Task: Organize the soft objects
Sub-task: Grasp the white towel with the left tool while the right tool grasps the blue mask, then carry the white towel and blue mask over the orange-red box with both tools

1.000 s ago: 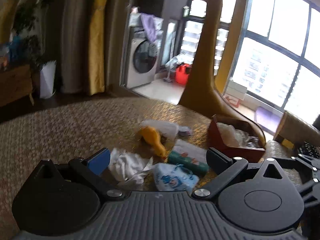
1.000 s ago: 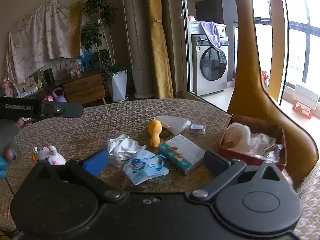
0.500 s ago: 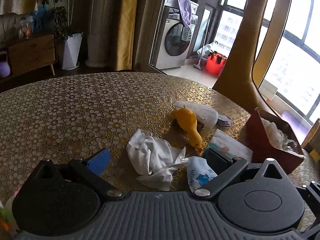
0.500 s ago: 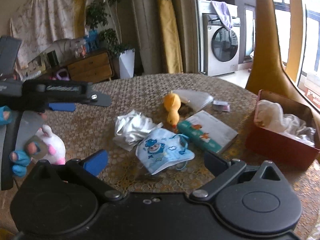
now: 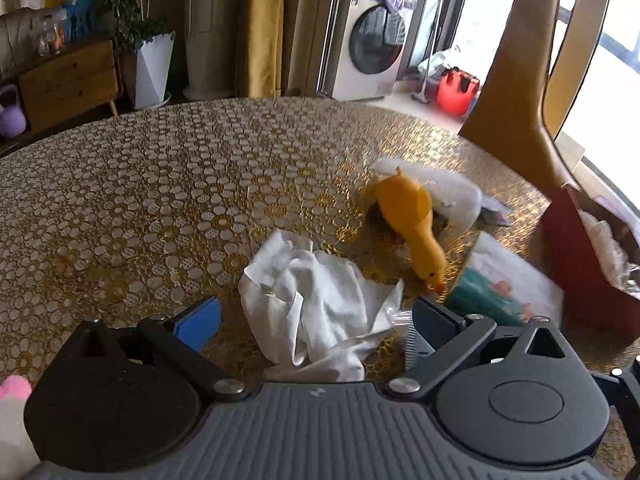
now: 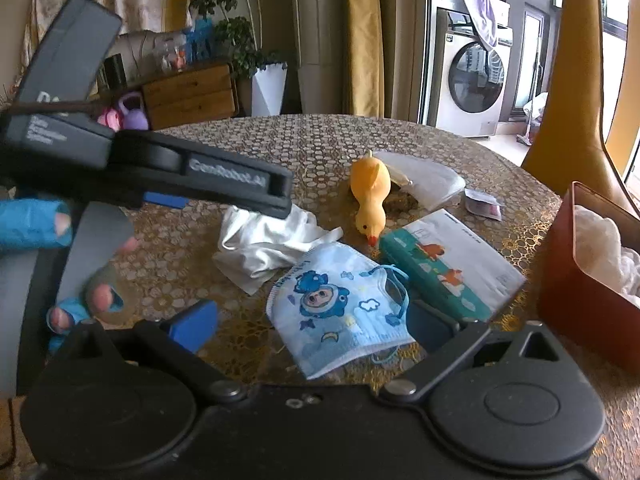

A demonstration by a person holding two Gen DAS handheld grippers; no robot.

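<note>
Tongs on the left side [image 5: 316,316] are spread wide just above the gold-patterned surface [image 5: 160,184], with a crumpled white cloth [image 5: 316,300] lying between the blue pad and the dark pad; whether either pad touches the cloth cannot be told. Beyond the cloth lies a yellow rubber duck [image 5: 412,216] on its side, beak toward the camera, resting against a flat white pouch [image 5: 452,192]. To the right of the duck's beak is a green and white tissue pack [image 5: 500,288], blurred here, and past it a red box [image 5: 576,264] with white cloth or plastic bunched inside.

From the right wrist view, the right tongs [image 6: 316,320] are also spread apart and grasp nothing; a blue child's face mask [image 6: 340,304] printed with a cartoon figure lies flat between their pads on the surface. The white cloth [image 6: 264,244] sits just behind the mask, partly covered by the dark arm of the left tongs [image 6: 224,188], which reaches in from the left. A hand in a blue fingerless glove [image 6: 60,264] grips that tool. The duck [image 6: 370,196], the tissue pack [image 6: 448,264] and the red box [image 6: 580,280] show here too, the box at the right edge of the surface.
</note>
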